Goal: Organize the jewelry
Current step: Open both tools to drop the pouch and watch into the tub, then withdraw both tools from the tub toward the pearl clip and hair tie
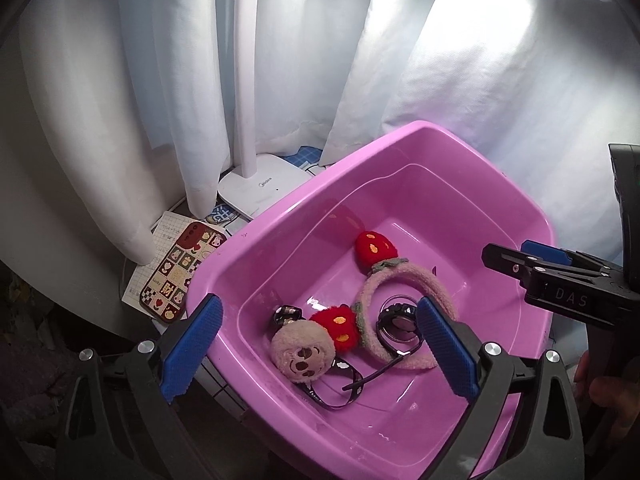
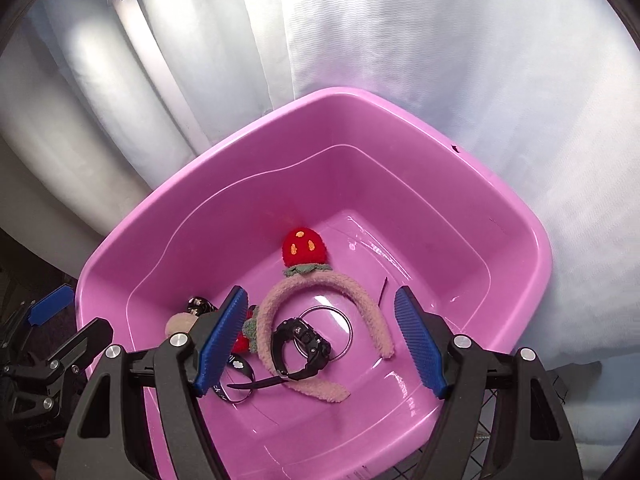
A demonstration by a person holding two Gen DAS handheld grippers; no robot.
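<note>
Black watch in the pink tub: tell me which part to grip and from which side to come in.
Probably grip the black watch by its strap loop at the left, coming straight down from above. It lies on the tub floor inside the fuzzy headband's arc, so side approaches are blocked; the curved strap stands up enough to pinch.

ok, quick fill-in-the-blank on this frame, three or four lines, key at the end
1. The fuzzy headband lies inside a ____ tub.
2. The headband carries red knitted ____.
3. The black watch lies ____ the headband's arc.
4. Both the left tool and the right tool are ____, holding nothing.

Missing words: pink; strawberries; inside; open
</note>
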